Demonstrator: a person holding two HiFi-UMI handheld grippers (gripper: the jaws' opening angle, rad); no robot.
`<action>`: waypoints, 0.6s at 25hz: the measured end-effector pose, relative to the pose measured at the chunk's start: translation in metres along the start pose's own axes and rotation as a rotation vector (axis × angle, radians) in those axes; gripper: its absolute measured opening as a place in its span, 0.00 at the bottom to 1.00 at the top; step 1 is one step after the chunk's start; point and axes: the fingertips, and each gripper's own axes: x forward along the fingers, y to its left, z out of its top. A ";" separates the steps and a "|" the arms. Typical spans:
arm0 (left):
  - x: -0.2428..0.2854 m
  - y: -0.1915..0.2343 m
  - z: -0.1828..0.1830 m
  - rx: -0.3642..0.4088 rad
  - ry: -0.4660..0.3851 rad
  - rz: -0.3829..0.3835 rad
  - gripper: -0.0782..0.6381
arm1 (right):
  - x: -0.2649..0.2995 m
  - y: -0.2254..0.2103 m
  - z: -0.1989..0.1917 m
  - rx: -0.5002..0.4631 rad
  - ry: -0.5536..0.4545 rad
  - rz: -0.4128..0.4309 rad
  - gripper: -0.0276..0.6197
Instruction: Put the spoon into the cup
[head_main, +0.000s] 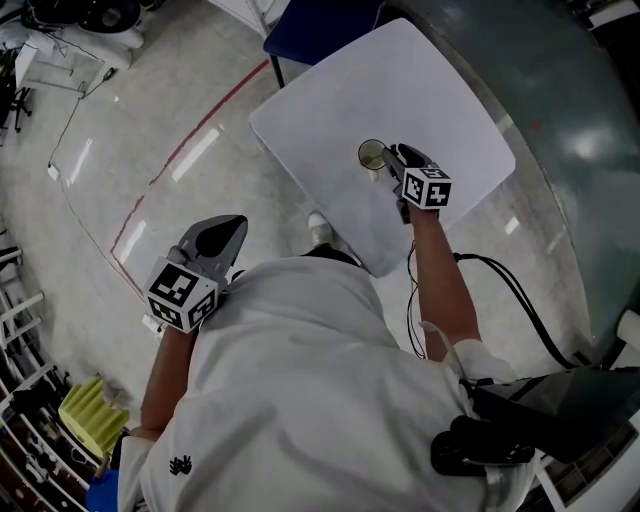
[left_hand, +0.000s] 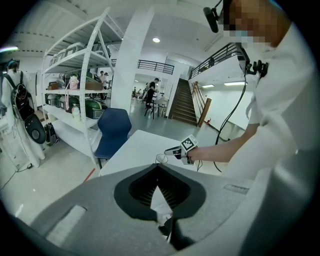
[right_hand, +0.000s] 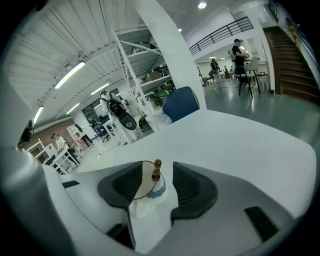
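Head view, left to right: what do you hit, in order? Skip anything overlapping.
yellow ribbed object → left gripper → cup → right gripper. The blue chair is left out because it overlaps the cup's span.

The right hand-held gripper (head_main: 392, 158) was held out ahead of the torso (head_main: 300, 380), jaws apart; the left hand-held gripper (head_main: 232, 226) hung beside it, jaws together
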 end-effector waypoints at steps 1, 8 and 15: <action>-0.002 0.000 -0.001 -0.002 -0.005 -0.002 0.12 | -0.003 0.001 0.000 -0.002 -0.003 -0.007 0.35; -0.026 0.003 -0.016 -0.002 -0.030 -0.021 0.12 | -0.029 0.019 -0.001 -0.001 -0.032 -0.058 0.37; -0.050 0.006 -0.032 0.002 -0.066 -0.051 0.12 | -0.063 0.050 -0.011 0.004 -0.053 -0.113 0.36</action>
